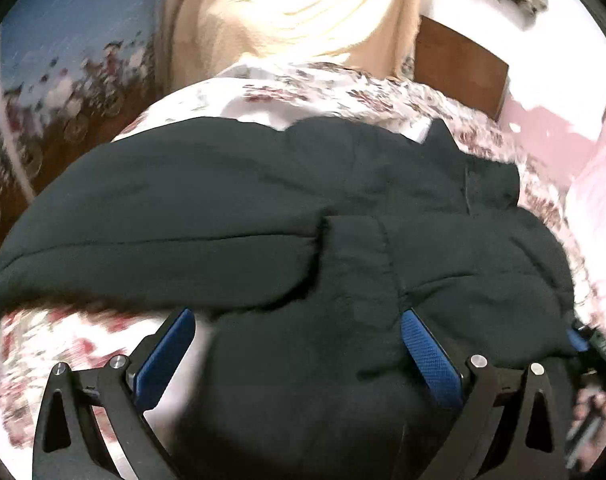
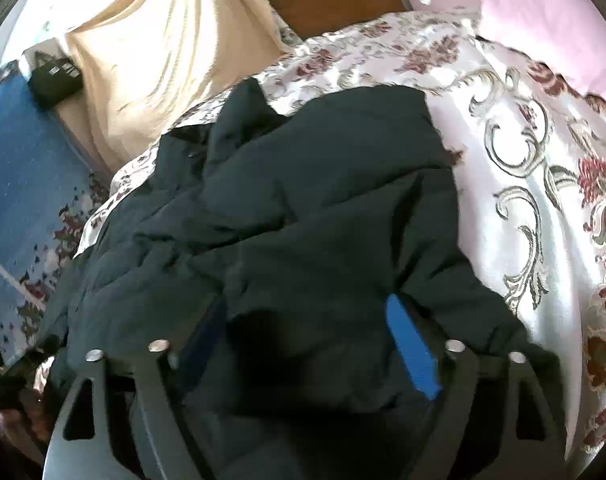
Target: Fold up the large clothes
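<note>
The floral bedspread (image 2: pixel 523 128) is carrying the dark padded jacket (image 1: pixel 263 208), which is lying bunched across it with its long axis running left to right. Both grippers are hovering over the jacket's near edge: the left gripper (image 1: pixel 299 344) and the right gripper (image 2: pixel 307 340) are standing wide open, gripping nothing, fabric lying between the jaws.

Both grippers are sporting the same look: the left gripper (image 1: pixel 297 332) is showing matte black frame arms with triangular cutouts, shiny round silver bolts at the pivots, and textured blue pads (image 1: pixel 431 356) lining the jaws. The right gripper (image 2: pixel 303 320) is wearing identical black arms, silver bolts and a bright blue pad (image 2: pixel 411 348).
</note>
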A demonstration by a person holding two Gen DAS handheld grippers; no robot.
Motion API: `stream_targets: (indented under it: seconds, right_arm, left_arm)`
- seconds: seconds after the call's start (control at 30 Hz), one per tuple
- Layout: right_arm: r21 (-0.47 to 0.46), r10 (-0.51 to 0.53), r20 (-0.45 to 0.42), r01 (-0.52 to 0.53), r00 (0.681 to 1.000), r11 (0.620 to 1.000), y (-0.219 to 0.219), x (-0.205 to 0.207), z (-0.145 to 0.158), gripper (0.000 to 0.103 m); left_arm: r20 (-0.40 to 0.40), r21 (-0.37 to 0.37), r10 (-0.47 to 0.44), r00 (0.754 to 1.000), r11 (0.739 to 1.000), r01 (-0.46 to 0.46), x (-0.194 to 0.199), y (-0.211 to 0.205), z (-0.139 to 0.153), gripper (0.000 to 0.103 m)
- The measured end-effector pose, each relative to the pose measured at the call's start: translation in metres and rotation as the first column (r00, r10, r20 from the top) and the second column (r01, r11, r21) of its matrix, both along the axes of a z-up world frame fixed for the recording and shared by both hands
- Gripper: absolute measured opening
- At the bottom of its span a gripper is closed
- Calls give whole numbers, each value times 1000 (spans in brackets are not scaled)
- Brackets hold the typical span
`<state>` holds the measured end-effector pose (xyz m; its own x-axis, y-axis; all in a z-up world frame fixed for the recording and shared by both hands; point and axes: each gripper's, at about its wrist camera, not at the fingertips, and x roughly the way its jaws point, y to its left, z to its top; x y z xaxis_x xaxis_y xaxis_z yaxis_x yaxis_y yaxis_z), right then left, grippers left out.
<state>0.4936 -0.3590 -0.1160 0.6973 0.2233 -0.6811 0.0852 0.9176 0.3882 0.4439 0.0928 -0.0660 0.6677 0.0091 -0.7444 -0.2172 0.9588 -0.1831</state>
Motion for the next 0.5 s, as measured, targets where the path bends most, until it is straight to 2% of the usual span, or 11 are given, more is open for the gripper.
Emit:
stream_targets:
  seconds: [0.1,0.2,0.27,0.33,0.37,0.43,0.47,0.5]
  right_arm:
    - [-44,7,6,-6,1000,999,10,-7,8,85]
    - [-106,35,31,-32,999,994,23,-16,19,87]
    - [-161,47,53,-38,998,986,38,-24,27,87]
    - [-222,68,70,-51,995,974,57,-32,38,87]
    - [-249,81,77,-59,994,967,67,-34,45,87]
    - [-318,133,101,-94,986,944,96,-41,60,87]
    - [-349,173,107,-126,979,929,114,-43,69,87]
    - [-363,193,109,-142,975,921,127,-44,74,87]
  left_arm:
    - [-7,-62,37,999,997,-38,-31,39,9,103]
    - [-4,-71,100,995,992,-100,-57,84,8,103]
    - [-8,-46,170,985,984,-170,-77,122,1,103]
    - [-18,-85,250,968,964,-251,-93,160,-12,103]
    - [-29,-142,291,956,946,-292,-98,177,-19,103]
    - [-51,-364,385,922,852,-376,-108,218,-40,103]
    - [-53,-430,418,907,810,-398,-110,229,-46,103]
    - [-53,-471,442,895,780,-413,-111,239,-50,103]
